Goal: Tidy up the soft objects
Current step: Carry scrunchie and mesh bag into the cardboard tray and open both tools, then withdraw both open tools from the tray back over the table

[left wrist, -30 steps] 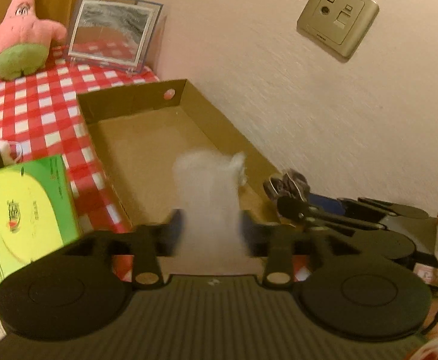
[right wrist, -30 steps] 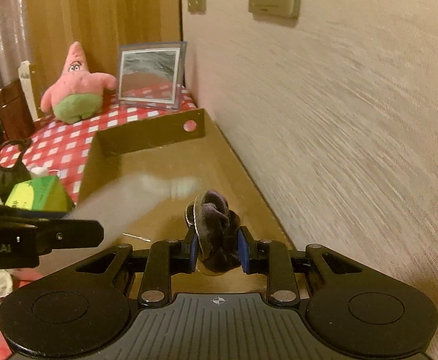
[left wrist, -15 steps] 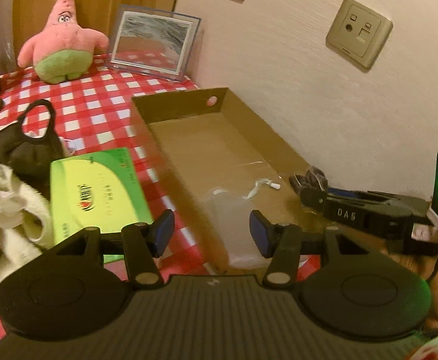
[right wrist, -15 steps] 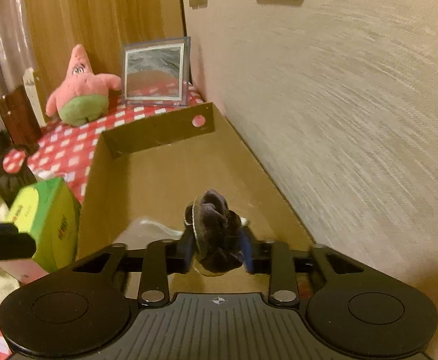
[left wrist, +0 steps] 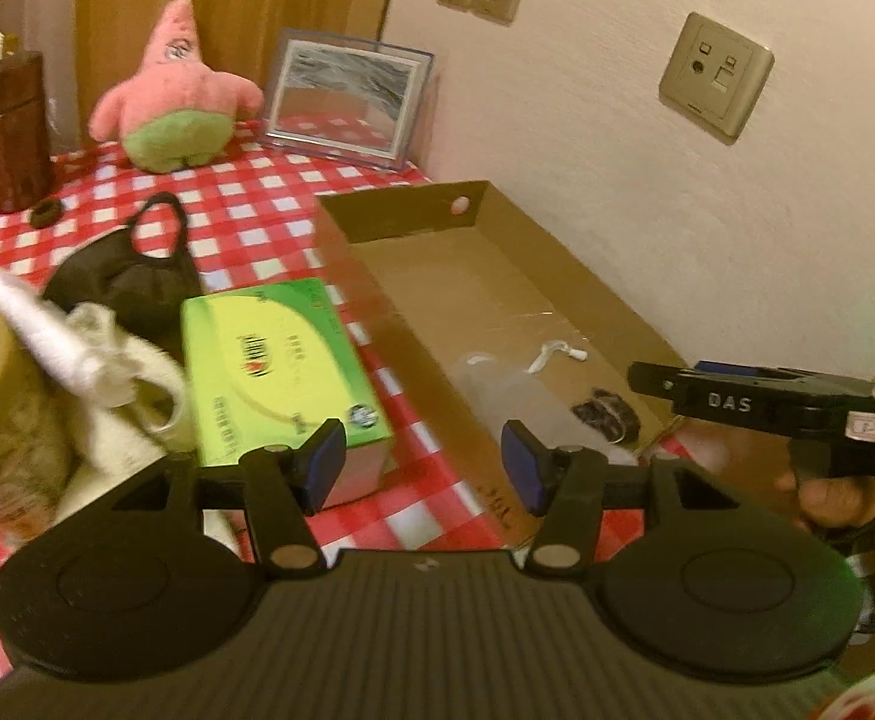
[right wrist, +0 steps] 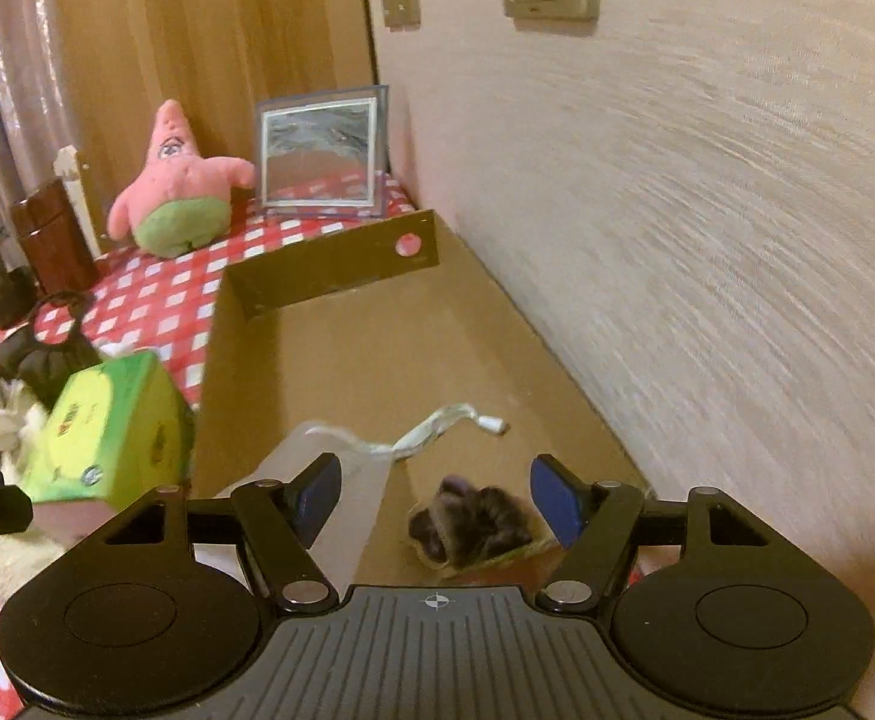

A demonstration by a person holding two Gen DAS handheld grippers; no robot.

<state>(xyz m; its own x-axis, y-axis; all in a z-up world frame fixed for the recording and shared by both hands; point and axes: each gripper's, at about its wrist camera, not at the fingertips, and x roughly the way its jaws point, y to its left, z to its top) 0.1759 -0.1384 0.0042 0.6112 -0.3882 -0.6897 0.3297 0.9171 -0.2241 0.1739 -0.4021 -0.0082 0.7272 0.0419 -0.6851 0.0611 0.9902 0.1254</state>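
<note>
scrunchie (right wrist: 473, 525), dark and velvety, now lies loose on the floor of the cardboard box (right wrist: 329, 261), at its near end beside the wall. a second ago my right gripper (right wrist: 435, 489) pinched it between the blue pads; the jaws have just been opening, and they now stand wide on either side of it without touching it. just to its left in the box lies a pale translucent pouch (right wrist: 341, 480) with a white drawstring (right wrist: 437, 429); a second ago that pouch hung, blurred, between the jaws of my left gripper (left wrist: 422, 468), and it has since dropped into the box. the left jaws are released, with nothing between them, and their view has swung from over the box toward the desk (left wrist: 269, 204) with its red and white checked cloth. in front of them sits a green tissue box (left wrist: 284, 366), and to its left a heap of white cloth (left wrist: 107, 372) and a black face mask (left wrist: 125, 273). a pink star plush (left wrist: 176, 93) and a framed picture (left wrist: 347, 99) stand at the far end of the desk. a hand (left wrist: 845, 498) holds the right gripper's handle at the right edge of the left wrist view.
</note>
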